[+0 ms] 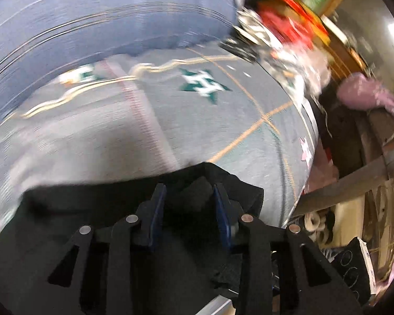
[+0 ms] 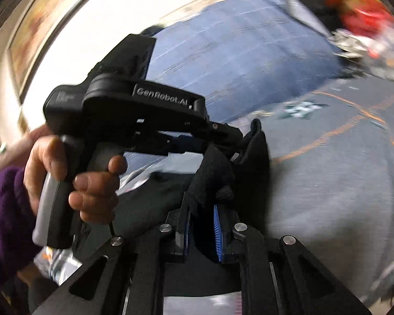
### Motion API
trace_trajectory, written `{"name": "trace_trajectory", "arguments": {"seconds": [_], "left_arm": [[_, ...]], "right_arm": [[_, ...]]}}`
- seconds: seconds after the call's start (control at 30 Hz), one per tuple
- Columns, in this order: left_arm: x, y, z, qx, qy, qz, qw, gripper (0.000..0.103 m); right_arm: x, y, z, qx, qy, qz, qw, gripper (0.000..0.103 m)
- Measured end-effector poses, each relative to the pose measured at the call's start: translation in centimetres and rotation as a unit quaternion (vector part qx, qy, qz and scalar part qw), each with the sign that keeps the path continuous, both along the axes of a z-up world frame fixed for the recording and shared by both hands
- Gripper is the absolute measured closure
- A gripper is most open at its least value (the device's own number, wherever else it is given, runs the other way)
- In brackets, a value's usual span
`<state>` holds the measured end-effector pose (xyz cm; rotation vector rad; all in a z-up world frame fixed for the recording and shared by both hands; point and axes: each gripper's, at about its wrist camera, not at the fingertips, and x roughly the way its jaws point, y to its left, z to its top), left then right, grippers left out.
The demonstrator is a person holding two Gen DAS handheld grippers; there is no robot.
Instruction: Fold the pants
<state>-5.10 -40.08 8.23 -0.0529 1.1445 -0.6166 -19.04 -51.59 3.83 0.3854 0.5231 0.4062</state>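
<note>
The black pants (image 1: 97,210) hang from both grippers above a grey patterned bed cover (image 1: 97,136). My left gripper (image 1: 189,191) is shut on a bunched fold of the black pants between its blue pads. My right gripper (image 2: 201,210) is shut on another bunch of the black pants (image 2: 212,176). The left gripper (image 2: 247,136) shows in the right wrist view, held by a hand (image 2: 92,183) just left of my right gripper, with the cloth between them. Both views are motion-blurred.
A blue-grey pillow or blanket (image 1: 105,21) lies at the far side of the bed. Red and patterned clothes (image 1: 283,26) are heaped at the far right. Beyond the bed's right edge are a wooden frame (image 1: 367,183), a pink cloth (image 1: 365,94) and clutter.
</note>
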Motion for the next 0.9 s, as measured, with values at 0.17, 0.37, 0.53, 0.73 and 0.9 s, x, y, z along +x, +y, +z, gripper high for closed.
{"name": "trace_trajectory", "arguments": {"seconds": [0.17,0.37,0.53,0.73,0.9], "left_arm": [[-0.4,10.3,-1.2,0.003,0.006,0.105,0.9944,0.059],[-2.9,19.4,-2.7,-0.001,0.01,0.193,0.9812,0.059],[-5.9,18.0,-1.6,0.016,-0.051,0.159,0.9858,0.059],[-5.7,12.2,-2.8,0.018,-0.06,0.112,0.9917,0.054],[-4.5,11.0,-6.1,0.063,-0.05,0.128,0.9885,0.052]], "right_arm": [[1.3,6.2,-1.1,0.008,0.048,0.114,0.992,0.079],[1.5,8.6,-1.2,0.035,0.066,0.212,0.974,0.06],[1.9,4.5,-0.4,0.052,0.039,0.081,0.995,0.061],[6.4,4.5,0.1,0.003,0.056,0.012,0.998,0.068],[13.2,5.6,-3.1,0.023,0.162,0.075,0.984,0.066]]}}
